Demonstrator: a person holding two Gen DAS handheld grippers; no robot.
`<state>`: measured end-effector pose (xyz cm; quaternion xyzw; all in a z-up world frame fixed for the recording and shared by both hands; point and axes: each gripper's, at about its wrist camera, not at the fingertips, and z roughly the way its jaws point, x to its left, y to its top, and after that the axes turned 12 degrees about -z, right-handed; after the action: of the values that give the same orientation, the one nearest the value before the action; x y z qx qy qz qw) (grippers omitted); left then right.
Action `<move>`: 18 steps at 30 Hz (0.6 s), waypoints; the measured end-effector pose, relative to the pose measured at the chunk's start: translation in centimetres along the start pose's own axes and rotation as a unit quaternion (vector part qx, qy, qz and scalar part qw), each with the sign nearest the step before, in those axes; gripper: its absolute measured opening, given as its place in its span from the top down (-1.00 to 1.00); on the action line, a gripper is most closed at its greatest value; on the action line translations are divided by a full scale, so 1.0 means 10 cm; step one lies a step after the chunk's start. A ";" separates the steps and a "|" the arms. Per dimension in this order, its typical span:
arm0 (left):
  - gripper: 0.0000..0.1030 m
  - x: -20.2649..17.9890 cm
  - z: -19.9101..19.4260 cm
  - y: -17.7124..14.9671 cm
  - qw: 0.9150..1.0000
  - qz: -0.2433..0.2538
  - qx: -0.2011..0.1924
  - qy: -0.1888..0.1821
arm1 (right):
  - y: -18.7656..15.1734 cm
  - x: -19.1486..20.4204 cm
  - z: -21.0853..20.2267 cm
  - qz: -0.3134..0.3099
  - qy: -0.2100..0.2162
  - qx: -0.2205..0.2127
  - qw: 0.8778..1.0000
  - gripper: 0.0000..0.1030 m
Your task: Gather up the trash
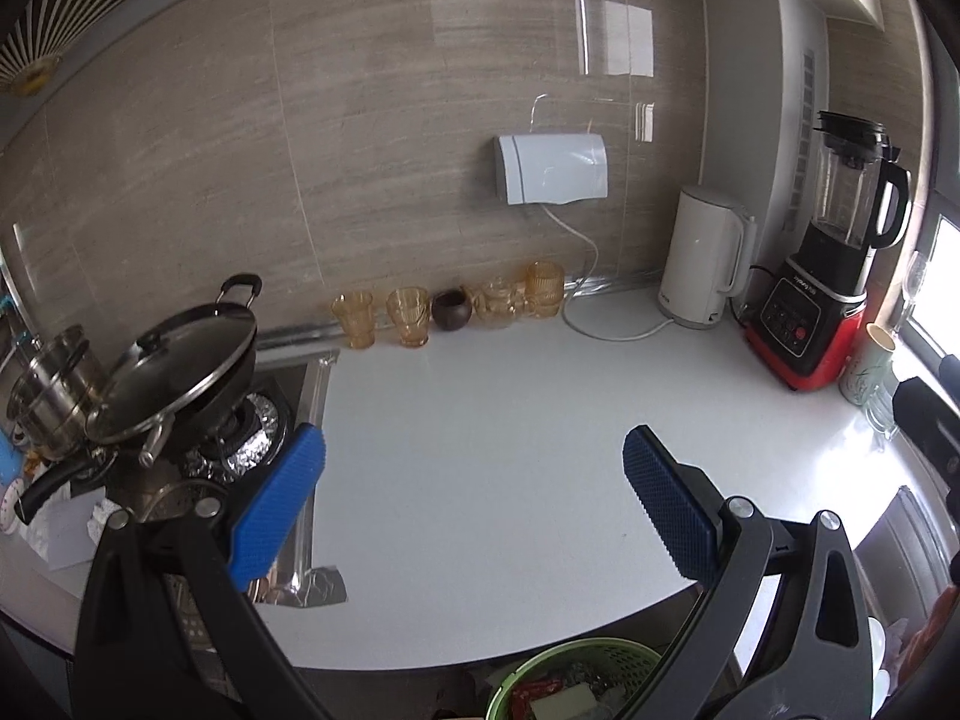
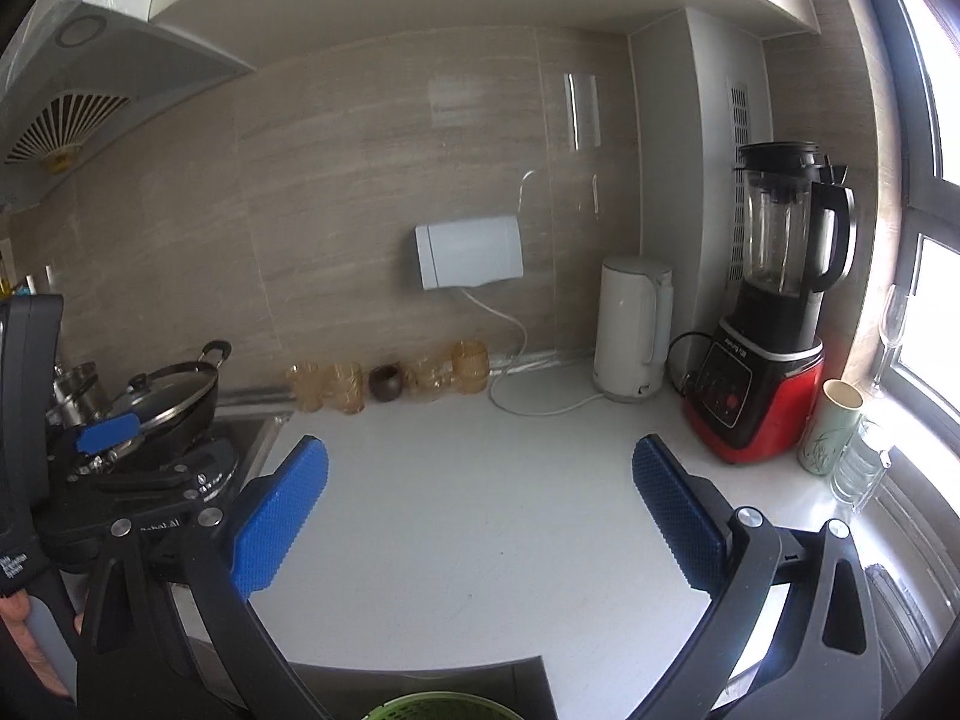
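Note:
A green trash basket (image 1: 606,657) stands below the counter's front edge and holds wrappers and scraps; its rim also shows in the right wrist view (image 2: 438,707). My left gripper (image 1: 474,468) is open and empty, held above the white countertop (image 1: 480,420). My right gripper (image 2: 480,480) is open and empty above the same countertop (image 2: 480,510). The left gripper's body (image 2: 120,468) shows at the left of the right wrist view. I see no loose trash on the counter between the fingers.
Several amber glasses (image 1: 414,315) and a dark bowl (image 1: 450,309) line the back wall. A white kettle (image 1: 702,264), a red blender (image 1: 822,300) and a cup (image 1: 867,372) stand at the right. A lidded wok (image 1: 180,360) and steel pot (image 1: 54,390) sit on the stove at left.

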<state>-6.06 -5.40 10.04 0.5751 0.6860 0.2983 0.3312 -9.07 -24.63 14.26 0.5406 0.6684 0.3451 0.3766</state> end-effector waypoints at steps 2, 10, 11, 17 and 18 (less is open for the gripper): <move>-0.85 0.03 0.01 0.00 1.000 -0.005 0.003 0.001 | -0.01 0.02 0.03 0.001 -0.004 0.005 1.000 -0.96; -0.85 0.06 0.07 0.04 1.000 0.002 0.006 -0.011 | -0.01 0.05 0.10 0.011 -0.009 0.014 1.000 -0.96; -0.85 0.06 0.09 0.05 1.000 0.003 0.007 -0.014 | -0.01 0.05 0.10 0.012 -0.012 0.015 1.000 -0.96; -0.85 0.04 0.19 0.10 0.999 0.010 0.011 -0.030 | -0.01 0.06 0.18 0.021 -0.024 0.024 0.999 -0.96; -0.85 0.03 0.21 0.10 0.999 0.011 0.013 -0.033 | 0.00 0.07 0.20 0.021 -0.026 0.026 0.999 -0.96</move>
<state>-3.81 -4.84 9.54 0.5965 0.6722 0.2738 0.3425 -7.46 -23.82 13.21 0.5733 0.6555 0.3214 0.3720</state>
